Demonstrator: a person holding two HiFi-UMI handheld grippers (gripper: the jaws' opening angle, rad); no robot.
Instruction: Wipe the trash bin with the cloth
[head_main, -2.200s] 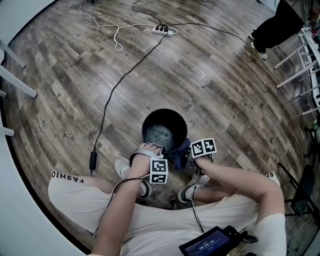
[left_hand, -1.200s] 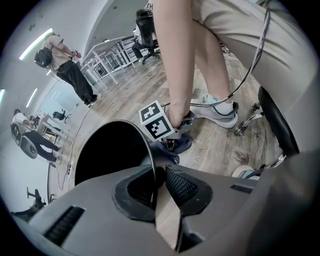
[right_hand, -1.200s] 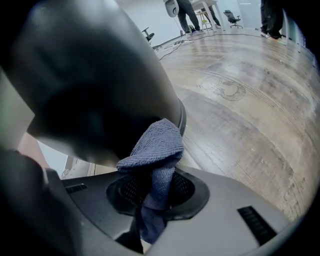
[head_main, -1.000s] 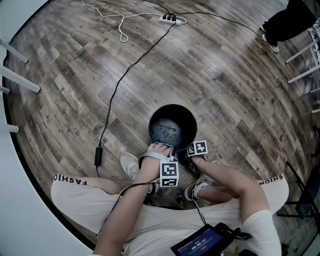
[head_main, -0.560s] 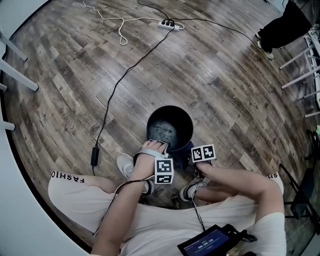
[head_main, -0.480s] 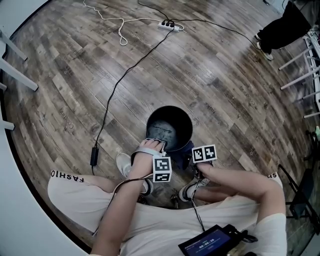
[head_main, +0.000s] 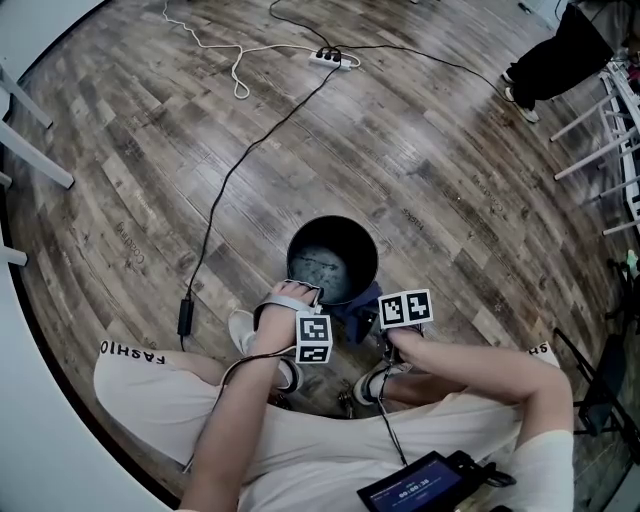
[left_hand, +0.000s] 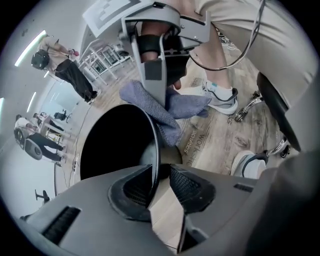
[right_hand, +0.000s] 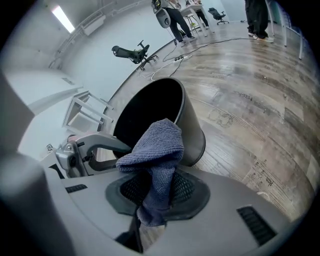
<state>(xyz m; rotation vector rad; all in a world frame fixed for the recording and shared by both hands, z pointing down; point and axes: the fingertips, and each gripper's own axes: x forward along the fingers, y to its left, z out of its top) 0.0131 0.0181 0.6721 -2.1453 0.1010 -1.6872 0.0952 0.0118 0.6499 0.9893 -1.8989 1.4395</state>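
Note:
A round black trash bin (head_main: 296, 243) stands upright on the wood floor between the person's feet. My left gripper (head_main: 305, 291) is at its near rim. In the left gripper view the thin bin rim (left_hand: 156, 150) runs between the jaws of the left gripper (left_hand: 161, 183). It lies against the left pad with a gap to the right pad, and the jaws are closing. My right gripper (right_hand: 157, 192) is shut on a blue-grey cloth (right_hand: 159, 147), bunched against the bin's outer wall (right_hand: 194, 125). The cloth (head_main: 358, 304) shows at the bin's near right side.
A black cable (head_main: 232, 178) crosses the floor to a power strip (head_main: 328, 58), beside a white cord (head_main: 215, 50). A person stands at the far right (head_main: 560, 45) by metal chair legs (head_main: 590, 120). White shoes (head_main: 243, 328) flank the bin. A screen device (head_main: 430, 484) rests on the lap.
My left gripper stays at the bin's near rim. The right gripper with the cloth has shifted slightly along the bin's near right side.

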